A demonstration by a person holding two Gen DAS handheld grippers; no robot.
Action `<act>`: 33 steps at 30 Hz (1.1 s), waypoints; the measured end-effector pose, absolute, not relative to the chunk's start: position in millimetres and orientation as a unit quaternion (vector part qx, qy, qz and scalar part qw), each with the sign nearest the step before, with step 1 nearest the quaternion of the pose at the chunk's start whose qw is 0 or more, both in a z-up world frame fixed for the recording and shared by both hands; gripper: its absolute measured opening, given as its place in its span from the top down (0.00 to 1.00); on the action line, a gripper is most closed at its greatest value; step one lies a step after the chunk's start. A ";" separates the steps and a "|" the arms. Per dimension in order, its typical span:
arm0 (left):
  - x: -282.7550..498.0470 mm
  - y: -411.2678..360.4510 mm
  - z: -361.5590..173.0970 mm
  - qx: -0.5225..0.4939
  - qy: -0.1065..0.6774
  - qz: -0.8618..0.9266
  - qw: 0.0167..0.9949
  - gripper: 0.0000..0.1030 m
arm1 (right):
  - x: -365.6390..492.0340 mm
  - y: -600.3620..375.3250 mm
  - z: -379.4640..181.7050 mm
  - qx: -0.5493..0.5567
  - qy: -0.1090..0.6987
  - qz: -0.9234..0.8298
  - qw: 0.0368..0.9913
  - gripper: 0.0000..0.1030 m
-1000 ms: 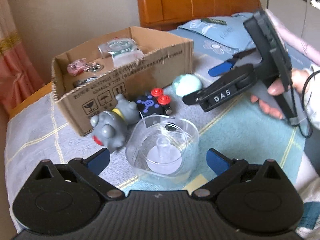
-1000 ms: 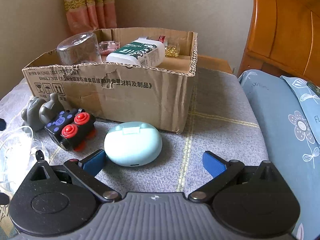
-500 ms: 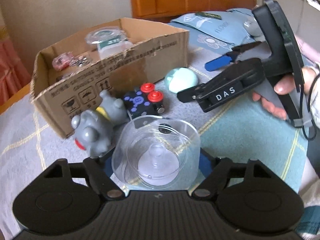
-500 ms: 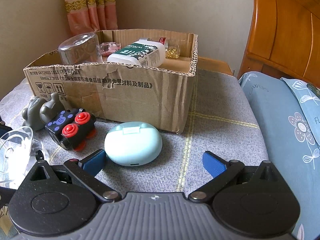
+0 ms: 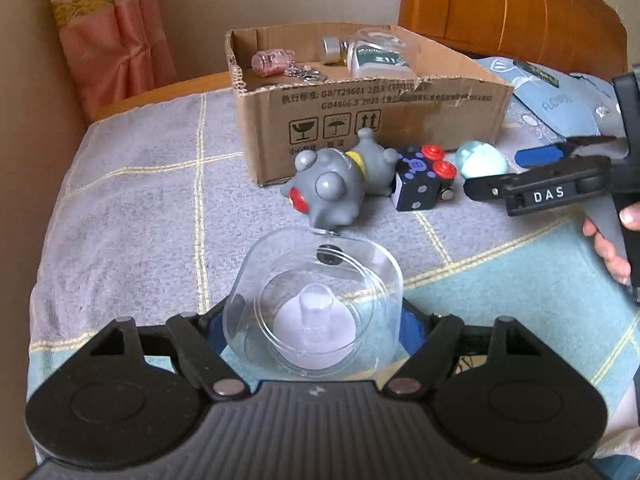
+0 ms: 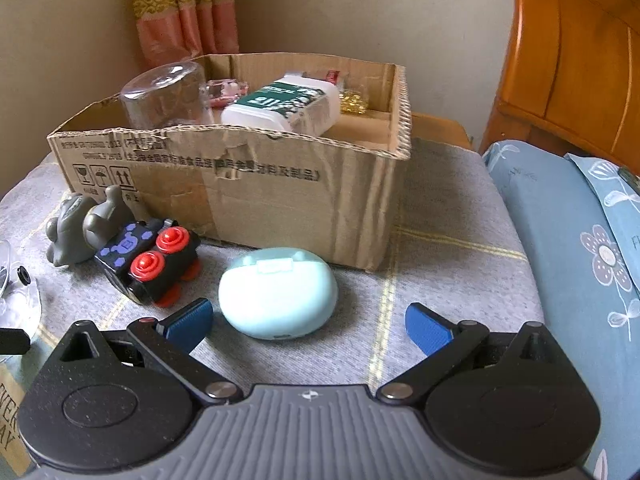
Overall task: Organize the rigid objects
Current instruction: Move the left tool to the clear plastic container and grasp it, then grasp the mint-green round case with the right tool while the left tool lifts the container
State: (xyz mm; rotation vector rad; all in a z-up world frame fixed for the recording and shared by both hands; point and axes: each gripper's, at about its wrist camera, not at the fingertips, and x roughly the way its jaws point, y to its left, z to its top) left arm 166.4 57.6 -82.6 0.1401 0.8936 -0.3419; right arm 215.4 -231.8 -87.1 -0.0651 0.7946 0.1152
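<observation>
- The left gripper (image 5: 314,320) is gripping a clear cup (image 5: 316,304); its jaws are sitting about half closed, pressing on the cup's two sides, with the blue pads mostly hidden behind the clear wall.
- The cup is sitting square between those jaws, mouth facing the camera, a small clear knob showing at its bottom.
- Just beyond the cup, a grey toy (image 5: 336,184) is lying on its side on the bed (image 5: 132,200), touching a black cube (image 5: 420,180) with red buttons.
- A mint case (image 6: 278,292) is lying next to the cube, in front of the box (image 6: 248,196).
- The right gripper (image 6: 308,320) is hovering with its jaws standing wide open and holding nothing; the case is lying just ahead of them, nearer the left pad, untouched.
- The box is holding an upturned glass (image 6: 168,96), a white bottle (image 6: 280,108), a pink item (image 5: 270,62) and some small metal bits.
- A hand (image 5: 612,240) is holding the right gripper's handle at the edge of the left view.
</observation>
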 end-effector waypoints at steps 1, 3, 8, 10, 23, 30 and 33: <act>167.0 56.9 -82.7 0.069 0.430 -0.163 0.885 0.23 | 216.3 -230.4 -86.9 -0.033 0.386 0.059 0.920 0.00; 167.0 57.4 -82.6 0.070 0.428 -0.161 0.887 0.23 | 218.8 -228.0 -87.1 -0.037 0.387 0.068 0.919 0.00; 169.6 56.7 -84.0 0.067 0.425 -0.159 0.889 0.23 | 225.1 -224.2 -86.9 -0.049 0.386 0.092 0.917 0.00; 169.5 57.0 -84.0 0.068 0.425 -0.159 0.889 0.21 | 227.0 -223.6 -85.7 -0.054 0.388 0.099 0.915 0.00; 169.9 57.7 -82.6 0.071 0.420 -0.162 0.890 0.21 | 216.6 -223.5 -76.6 -0.069 0.394 0.132 0.907 0.18; 168.4 58.1 -78.1 0.076 0.414 -0.166 0.892 0.20 | 214.8 -225.5 -71.8 -0.068 0.395 0.134 0.906 0.35; 168.7 60.2 -77.6 0.071 0.415 -0.178 0.889 0.26 | 214.4 -227.2 -70.0 -0.068 0.398 0.134 0.905 0.36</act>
